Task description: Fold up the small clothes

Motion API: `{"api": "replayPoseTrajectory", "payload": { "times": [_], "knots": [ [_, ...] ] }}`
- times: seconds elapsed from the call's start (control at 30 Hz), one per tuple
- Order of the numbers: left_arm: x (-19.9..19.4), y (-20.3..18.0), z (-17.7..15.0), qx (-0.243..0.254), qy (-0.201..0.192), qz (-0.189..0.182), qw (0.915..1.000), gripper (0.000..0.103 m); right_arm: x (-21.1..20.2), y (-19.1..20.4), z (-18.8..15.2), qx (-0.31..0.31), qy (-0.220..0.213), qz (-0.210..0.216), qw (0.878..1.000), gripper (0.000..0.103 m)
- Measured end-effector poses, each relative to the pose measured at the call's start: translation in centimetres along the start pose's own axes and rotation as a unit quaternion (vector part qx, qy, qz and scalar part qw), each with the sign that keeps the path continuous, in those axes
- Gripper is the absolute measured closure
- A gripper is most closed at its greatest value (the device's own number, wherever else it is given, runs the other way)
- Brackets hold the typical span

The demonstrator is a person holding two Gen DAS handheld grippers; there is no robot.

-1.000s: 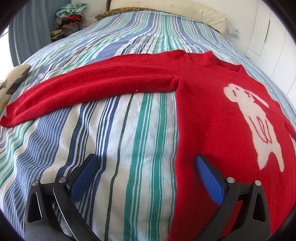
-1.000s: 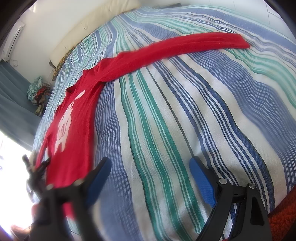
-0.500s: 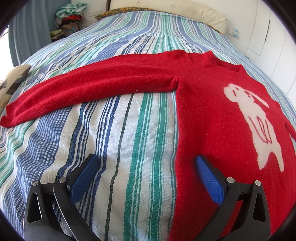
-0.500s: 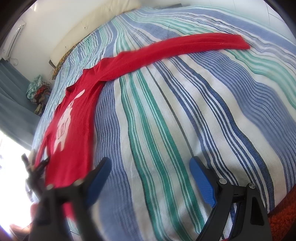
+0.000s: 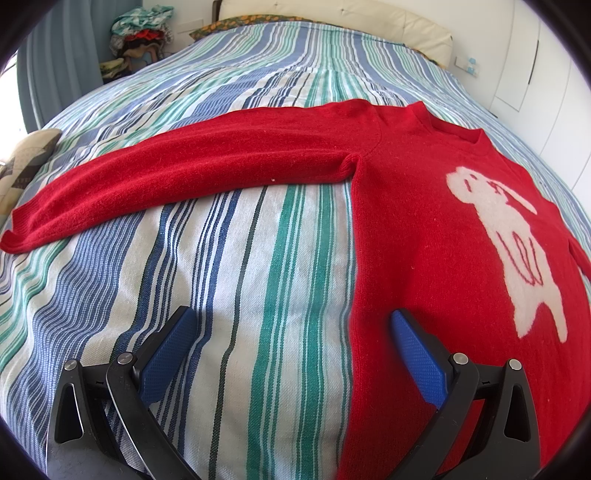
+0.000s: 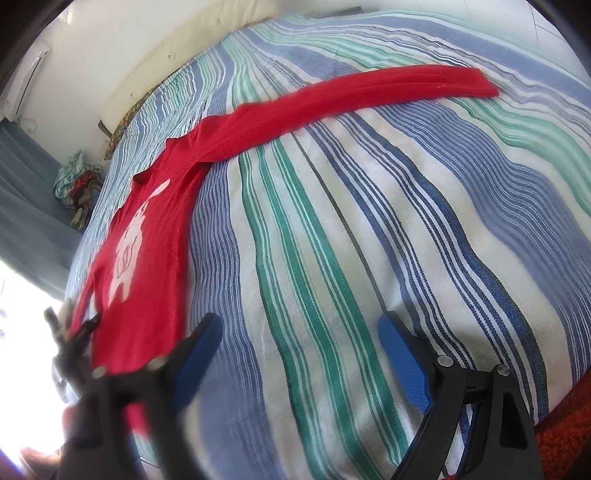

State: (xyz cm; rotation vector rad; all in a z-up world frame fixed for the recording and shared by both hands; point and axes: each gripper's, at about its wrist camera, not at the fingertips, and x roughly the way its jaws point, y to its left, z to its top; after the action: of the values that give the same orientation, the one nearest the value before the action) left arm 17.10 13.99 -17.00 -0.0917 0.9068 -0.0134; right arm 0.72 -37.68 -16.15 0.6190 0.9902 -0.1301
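Note:
A red sweater (image 5: pixel 424 221) with a white dog figure (image 5: pixel 513 240) lies flat on the striped bed, both sleeves spread out. In the left wrist view its left sleeve (image 5: pixel 184 181) reaches left. My left gripper (image 5: pixel 291 325) is open and empty, its right finger over the sweater's side edge near the hem. In the right wrist view the sweater (image 6: pixel 147 236) lies at the left and its other sleeve (image 6: pixel 369 92) stretches to the far right. My right gripper (image 6: pixel 299 332) is open and empty over bare bedspread, right of the sweater's body.
The striped bedspread (image 5: pixel 258 295) covers the whole bed. A cream headboard (image 5: pixel 369 14) and a patterned pillow (image 5: pixel 236 27) are at the far end. A pile of clothes (image 5: pixel 142 26) sits beyond the bed. A cushion (image 5: pixel 26 155) lies at the left edge. An orange rug (image 6: pixel 569 424) shows below.
The right wrist view has shifted slightly; the sweater appears a little nearer the right gripper's left finger. The left gripper has not moved.

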Motion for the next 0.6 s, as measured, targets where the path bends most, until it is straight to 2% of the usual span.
{"api": "replayPoseTrajectory", "payload": {
  "times": [0.6],
  "knots": [
    [0.03,0.00,0.00,0.000,0.000,0.000,1.0000,0.000,0.26,0.26,0.03,-0.002,0.001,-0.002,1.000,0.017]
  ]
}}
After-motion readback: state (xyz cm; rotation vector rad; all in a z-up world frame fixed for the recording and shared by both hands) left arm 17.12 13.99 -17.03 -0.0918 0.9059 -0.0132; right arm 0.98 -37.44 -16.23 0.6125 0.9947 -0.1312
